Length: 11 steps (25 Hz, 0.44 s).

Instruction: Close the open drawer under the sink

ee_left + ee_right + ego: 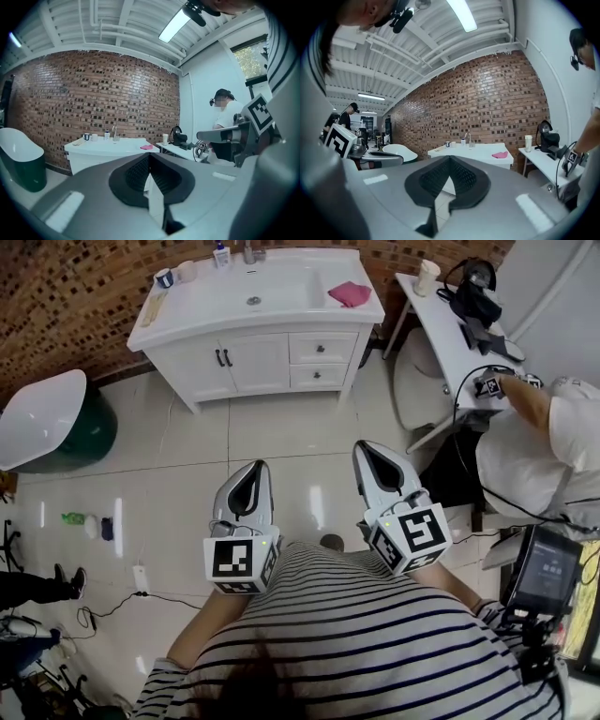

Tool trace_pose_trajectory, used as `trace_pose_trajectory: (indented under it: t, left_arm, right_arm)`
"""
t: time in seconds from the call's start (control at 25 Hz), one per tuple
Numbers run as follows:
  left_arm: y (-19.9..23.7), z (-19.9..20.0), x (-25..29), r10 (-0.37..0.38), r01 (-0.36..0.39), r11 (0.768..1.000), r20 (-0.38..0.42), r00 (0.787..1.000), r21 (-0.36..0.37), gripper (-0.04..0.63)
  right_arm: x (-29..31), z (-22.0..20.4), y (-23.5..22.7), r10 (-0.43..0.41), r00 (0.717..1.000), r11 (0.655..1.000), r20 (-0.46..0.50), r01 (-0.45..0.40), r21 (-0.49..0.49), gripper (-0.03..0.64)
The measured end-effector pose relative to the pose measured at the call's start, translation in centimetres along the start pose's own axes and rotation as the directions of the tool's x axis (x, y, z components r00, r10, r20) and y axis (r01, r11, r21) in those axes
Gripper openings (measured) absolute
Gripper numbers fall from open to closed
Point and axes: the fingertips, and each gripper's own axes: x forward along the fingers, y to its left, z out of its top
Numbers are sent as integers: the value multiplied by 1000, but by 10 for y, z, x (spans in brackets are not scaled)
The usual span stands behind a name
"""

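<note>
Bright, even light from a ceiling strip lamp (176, 26) filled the room, laying pale glare streaks on the glossy floor tiles (314, 507) and casting only soft shadows. Fisheye optics bent the brick wall (93, 93) and blackened the corners, while the left hand-held gripper (149, 157) and right hand-held gripper (449, 158) loomed slightly soft in the foreground.

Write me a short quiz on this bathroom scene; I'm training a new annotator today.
1. True or false: the left gripper holds the pink cloth.
2. The pink cloth lies: A in a bucket; B on the vanity top; C on a shelf.
3. Fill in: the right gripper has its jaws ___.
Key: 1 false; 2 B; 3 shut.
</note>
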Motion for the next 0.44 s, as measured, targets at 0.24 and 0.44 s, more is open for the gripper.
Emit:
trace_pose_trajectory:
  t: [0.24,0.44]
  left_arm:
    - [-8,-3,1,-21,21,1000,-16,1000,10,14]
    - [-26,-9,3,-20,20,1000,-21,1000,16,14]
  right_arm:
    - [7,-4,9,39,999,999,-24,-39,-1,-3]
    - [3,-11,4,70,997,998,-34,-69,13,-3]
